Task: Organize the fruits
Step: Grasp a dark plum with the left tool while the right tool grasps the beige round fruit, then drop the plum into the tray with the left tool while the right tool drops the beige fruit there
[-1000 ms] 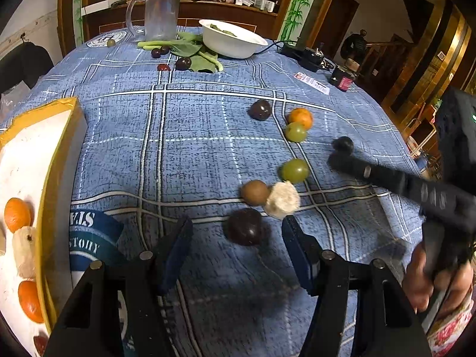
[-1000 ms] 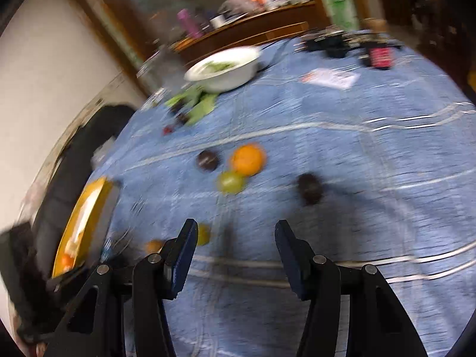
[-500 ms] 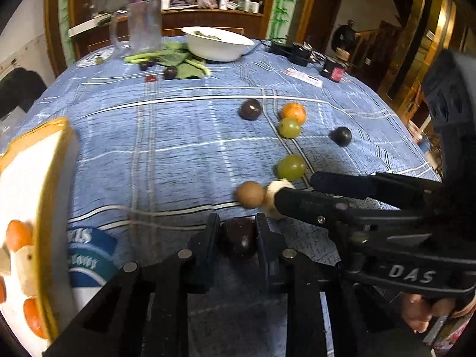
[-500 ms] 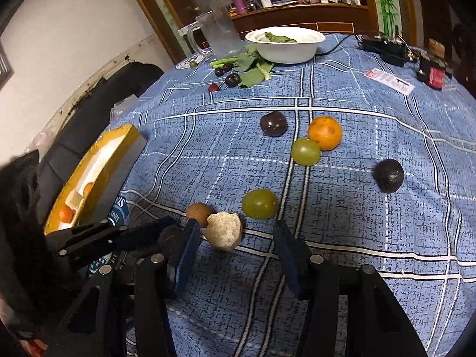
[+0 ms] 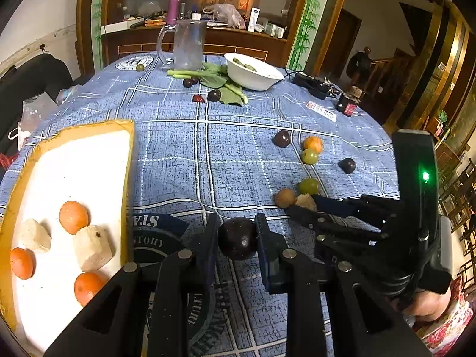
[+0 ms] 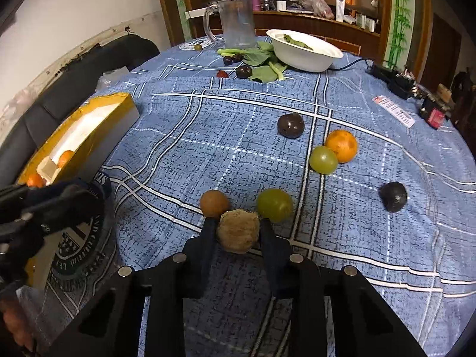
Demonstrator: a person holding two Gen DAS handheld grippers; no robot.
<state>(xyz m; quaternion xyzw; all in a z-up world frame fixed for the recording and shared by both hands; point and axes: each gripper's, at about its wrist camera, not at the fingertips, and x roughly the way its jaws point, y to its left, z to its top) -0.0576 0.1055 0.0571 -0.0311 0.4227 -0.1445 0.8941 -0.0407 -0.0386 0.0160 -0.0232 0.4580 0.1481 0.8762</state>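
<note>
My left gripper (image 5: 237, 235) is shut on a dark purple fruit (image 5: 238, 239) and holds it above the blue cloth, just right of the yellow-rimmed white tray (image 5: 125, 154). The tray holds several oranges (image 5: 73, 217) and pale chunks (image 5: 92, 247). My right gripper (image 6: 236, 230) is shut on a beige rough ball (image 6: 238, 230) that rests on the cloth; it also shows in the left wrist view (image 5: 306, 203). A brown fruit (image 6: 213, 203) and a green fruit (image 6: 274, 204) lie just beyond the ball.
Loose fruit lies further out: a dark one (image 6: 290, 125), an orange (image 6: 341, 145), a green one (image 6: 323, 159), a black one (image 6: 393, 196). A white bowl (image 6: 303, 50), greens, a glass mug (image 6: 236, 23) and small items stand at the far edge.
My left gripper closed on the dark fruit, lifted it and swung left toward the tray. My right gripper moved in over the beige ball and closed around it.
</note>
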